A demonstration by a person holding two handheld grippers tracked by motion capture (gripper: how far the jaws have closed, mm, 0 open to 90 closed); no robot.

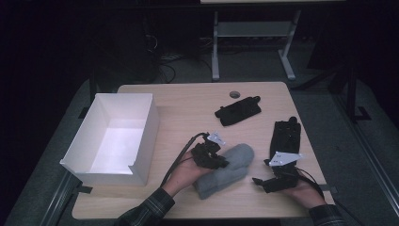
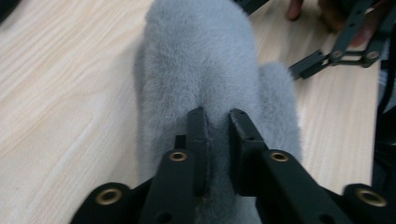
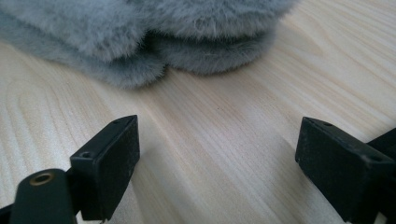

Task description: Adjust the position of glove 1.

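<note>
Grey fleece mitten [image 1: 226, 170]: laid flat near the table's [image 1: 188, 106] front edge, a fold of its pile pinched between the narrowly parted jaws of the left gripper [image 2: 217, 122]. The right gripper [image 3: 217, 149] is held wide open and empty just beside it. Risk noted: only fleece is nipped, so the mitten may slip free when lifted toward the white box [image 1: 141, 141].

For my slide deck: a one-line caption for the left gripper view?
Left tongs pinching a fold of grey furry mitten on the wooden table.
</note>
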